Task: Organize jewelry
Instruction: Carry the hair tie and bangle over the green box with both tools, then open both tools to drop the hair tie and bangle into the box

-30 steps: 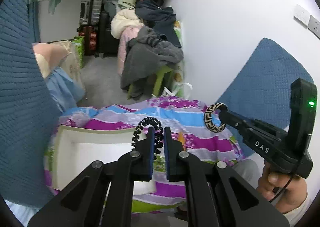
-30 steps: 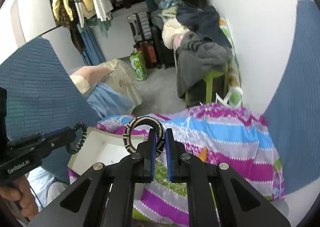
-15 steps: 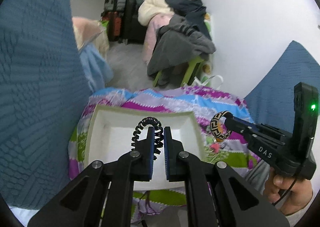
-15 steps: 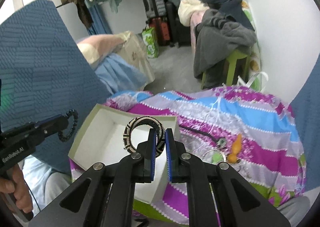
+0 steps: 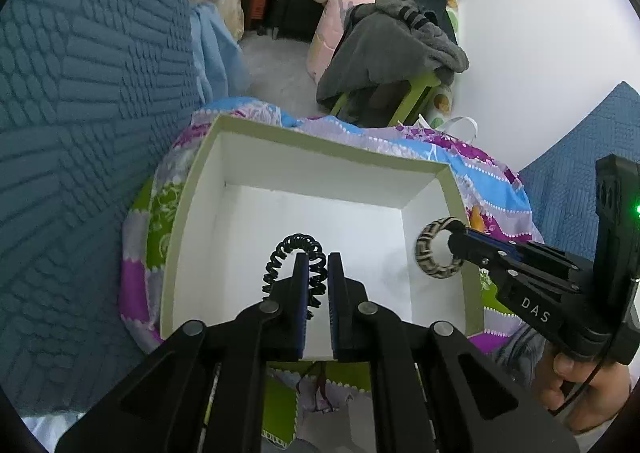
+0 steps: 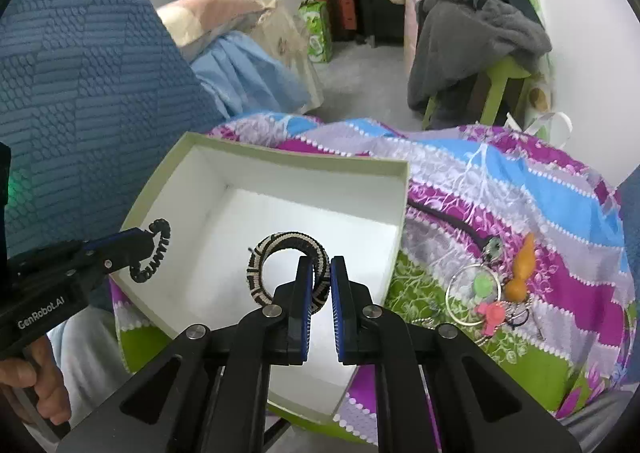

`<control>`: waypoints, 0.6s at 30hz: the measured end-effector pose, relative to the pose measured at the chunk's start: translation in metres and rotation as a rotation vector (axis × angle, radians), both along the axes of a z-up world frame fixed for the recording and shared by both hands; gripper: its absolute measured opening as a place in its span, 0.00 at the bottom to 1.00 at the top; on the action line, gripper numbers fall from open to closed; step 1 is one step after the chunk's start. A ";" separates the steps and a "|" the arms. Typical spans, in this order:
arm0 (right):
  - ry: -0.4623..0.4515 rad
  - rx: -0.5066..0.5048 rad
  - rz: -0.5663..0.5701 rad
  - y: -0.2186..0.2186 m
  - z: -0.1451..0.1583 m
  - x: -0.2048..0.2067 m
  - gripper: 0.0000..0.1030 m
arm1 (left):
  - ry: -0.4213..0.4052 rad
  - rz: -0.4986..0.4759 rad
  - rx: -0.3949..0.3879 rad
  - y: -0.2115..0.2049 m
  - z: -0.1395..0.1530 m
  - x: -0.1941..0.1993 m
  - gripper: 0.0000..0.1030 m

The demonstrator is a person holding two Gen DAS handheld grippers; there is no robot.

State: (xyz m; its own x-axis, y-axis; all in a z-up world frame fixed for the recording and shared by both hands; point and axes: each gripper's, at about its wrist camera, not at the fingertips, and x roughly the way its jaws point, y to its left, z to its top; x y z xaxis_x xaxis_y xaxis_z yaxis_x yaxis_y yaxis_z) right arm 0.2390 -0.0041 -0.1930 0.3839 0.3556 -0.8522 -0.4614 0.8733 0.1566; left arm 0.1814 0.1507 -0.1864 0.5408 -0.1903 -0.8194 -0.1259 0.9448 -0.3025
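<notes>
An open white box [image 5: 320, 141] with a pale green rim lies on a striped quilt [image 6: 520, 181]. My left gripper [image 5: 318, 259] is shut on a black spiral coil band [image 5: 294, 249] and hangs over the inside of the box. My right gripper [image 6: 322, 263] holds a black-and-cream patterned bracelet [image 6: 280, 249] between its pads over the box's right half; its jaws are opening, with the bracelet still caught there. The left wrist view shows that bracelet [image 5: 438, 247] at the right gripper's tip near the box's right wall. The box [image 6: 288, 155] holds nothing else that I can see.
Loose jewelry [image 6: 488, 285] lies on the quilt right of the box: metal hoops, an orange piece, a pink piece. Blue quilted cushions [image 5: 80, 93] stand on both sides. A green stool [image 6: 500, 85] draped with grey clothes and luggage stand beyond. A hand [image 5: 580, 385] grips each handle.
Both grippers have come down and forward with their pieces, from above the quilt to over the inside of the box. The gap between the right jaws looks slightly wider.
</notes>
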 end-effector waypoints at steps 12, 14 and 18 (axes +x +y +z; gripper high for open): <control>-0.093 0.053 0.024 -0.013 0.046 -0.011 0.34 | -0.089 0.006 0.019 -0.009 0.042 -0.013 0.50; -0.122 0.073 0.027 -0.020 0.062 -0.016 0.34 | -0.114 0.008 0.032 -0.014 0.057 -0.018 0.50; -0.188 0.091 0.042 -0.032 0.091 -0.025 0.35 | -0.174 0.017 0.037 -0.024 0.084 -0.025 0.50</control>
State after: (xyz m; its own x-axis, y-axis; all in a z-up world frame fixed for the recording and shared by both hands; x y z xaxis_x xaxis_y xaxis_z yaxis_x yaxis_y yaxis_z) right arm 0.2135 -0.0356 -0.1023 0.5160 0.4471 -0.7306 -0.5254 0.8389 0.1423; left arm 0.1562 0.1270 -0.1025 0.6782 -0.1511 -0.7191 -0.0907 0.9539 -0.2859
